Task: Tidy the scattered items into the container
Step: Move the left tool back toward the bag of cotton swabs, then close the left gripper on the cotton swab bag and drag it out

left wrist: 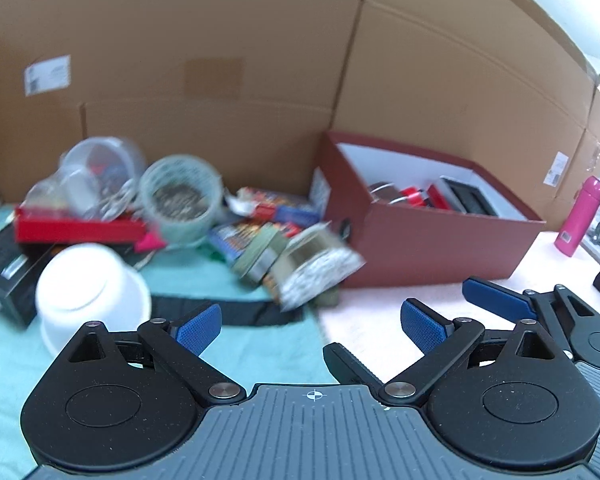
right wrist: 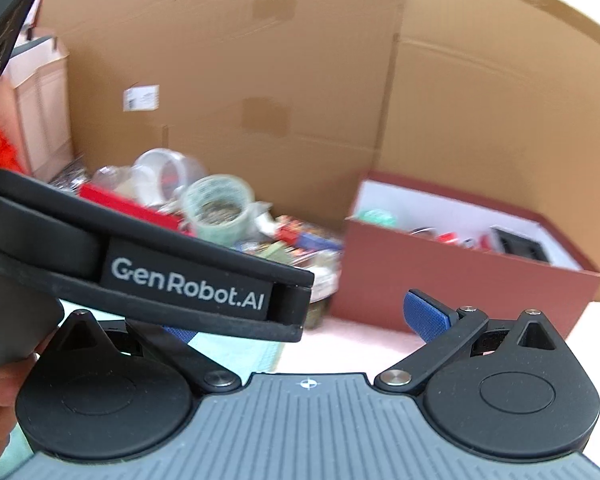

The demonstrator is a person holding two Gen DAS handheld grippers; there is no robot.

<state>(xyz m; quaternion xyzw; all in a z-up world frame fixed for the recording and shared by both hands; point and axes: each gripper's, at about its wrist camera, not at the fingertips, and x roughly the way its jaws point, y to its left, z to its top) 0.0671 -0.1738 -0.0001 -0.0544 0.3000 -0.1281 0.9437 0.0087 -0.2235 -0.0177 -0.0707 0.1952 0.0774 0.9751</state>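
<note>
A dark red box with a white inside stands at the right and holds several items; it also shows in the right wrist view. Left of it lies a blurred pile: a green-rimmed jar, a clear cup, a red tray, colourful packets and a white bowl upside down. My left gripper is open and empty, near the table's front. My right gripper is open and empty; the left gripper's body hides its left finger.
A teal cloth covers the left of the table, a pale pink surface the right. A tall cardboard wall closes the back. A pink bottle stands far right. A black box lies at the left edge.
</note>
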